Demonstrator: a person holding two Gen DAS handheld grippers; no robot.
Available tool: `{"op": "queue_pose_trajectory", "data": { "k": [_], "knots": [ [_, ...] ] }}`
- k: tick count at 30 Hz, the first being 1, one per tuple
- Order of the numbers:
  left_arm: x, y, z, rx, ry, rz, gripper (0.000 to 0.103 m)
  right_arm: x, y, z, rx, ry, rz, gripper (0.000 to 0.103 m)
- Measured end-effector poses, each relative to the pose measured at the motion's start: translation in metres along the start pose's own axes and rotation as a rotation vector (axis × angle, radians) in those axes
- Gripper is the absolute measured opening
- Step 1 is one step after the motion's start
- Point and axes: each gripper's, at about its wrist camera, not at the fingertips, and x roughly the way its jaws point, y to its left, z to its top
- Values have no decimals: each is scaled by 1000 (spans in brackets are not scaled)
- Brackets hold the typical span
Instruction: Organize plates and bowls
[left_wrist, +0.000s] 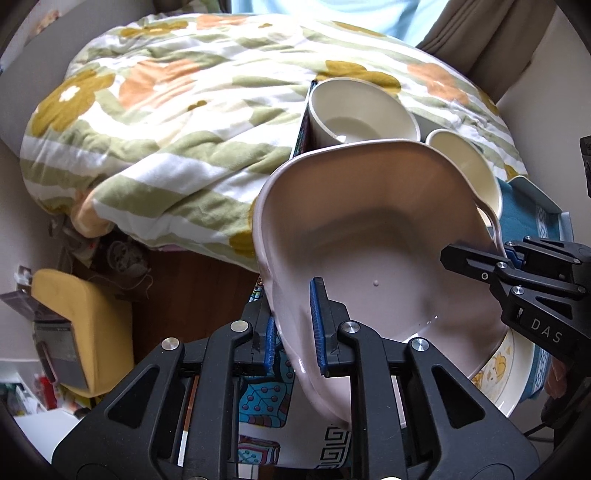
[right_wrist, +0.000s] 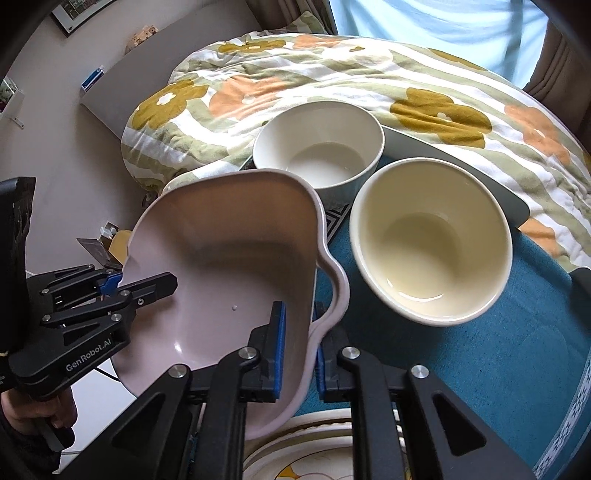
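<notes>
Between both claws' pads sits the pink dish rim.

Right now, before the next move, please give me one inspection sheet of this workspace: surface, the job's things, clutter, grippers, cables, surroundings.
Surface: teal cloth with a patterned border, over a patterned mat.
Job's things: pink dish with a handle, tilted and held by both rims; white bowl and cream bowl upright behind it, both empty; decorated plate under the dish.
Clutter: nothing seen on the cloth.
Grippers: left gripper shut on the dish's left rim; right gripper shut on the rim by the handle.
Cables: a thin dark cable below the right gripper.
Surroundings: floral duvet behind; yellow cushion on the floor; curtain.
</notes>
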Motion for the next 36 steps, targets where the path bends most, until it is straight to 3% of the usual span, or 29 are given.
{"op": "queue_pose_trajectory", "data": {
  "k": [8, 14, 20, 28, 36],
  "knots": [
    [-62, -52, -1, 81, -91, -20, 14, -73, -9, -35, 28, -111, -56, 13],
    [-101, -129, -18, 142, -153, -45, 14, -134, -45, -81, 78, -184, -88, 13],
    [-116, -220, -49, 207, -159, -90, 14, -186, -91, -132, 134, -223, -151, 13],
    [-92, -333, -89, 293, -103, -181, 14, -219, -161, -204, 239, -217, -242, 13],
    [-27, -397, -113, 362, -22, -220, 14, -192, -226, -255, 352, -188, -270, 13]
  ]
}}
